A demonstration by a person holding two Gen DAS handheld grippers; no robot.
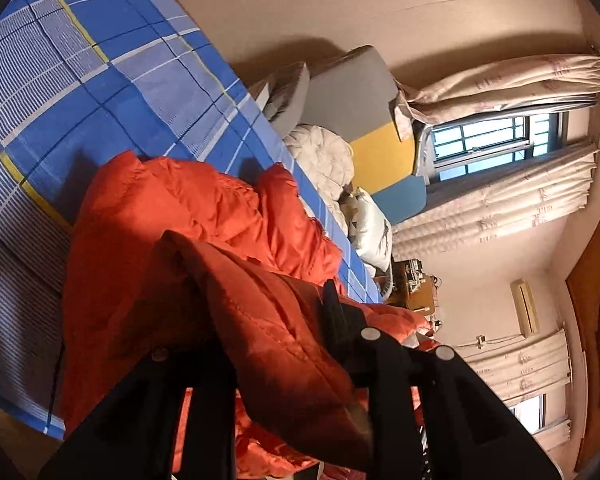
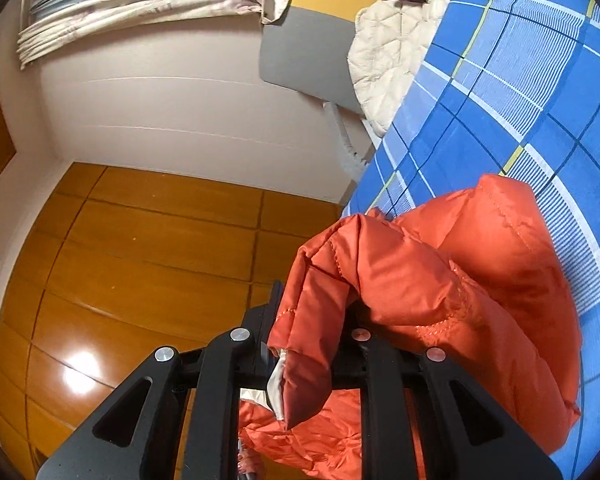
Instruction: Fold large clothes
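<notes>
1. One orange puffer jacket [image 1: 188, 216], lying on the blue plaid bedsheet [image 1: 100, 64] near the bed edge; part of it lifted off the sheet.
2. Two grippers, one per view. Left gripper [image 1: 276, 320]: fingers clamped on a fold of jacket fabric, which drapes over them; one black fingertip [image 1: 334, 312] visible.
3. Right gripper [image 2: 316, 320]: fingers pinched on a jacket edge [image 2: 320, 320] with a white lining strip showing below.
4. Both views are strongly rolled sideways, so the grippers are tilted.
5. Background: one cream quilted blanket [image 1: 324, 156], two pillows [image 1: 374, 232], curtains [image 1: 500, 80], one window [image 1: 496, 140], wood floor [image 2: 140, 260].
</notes>
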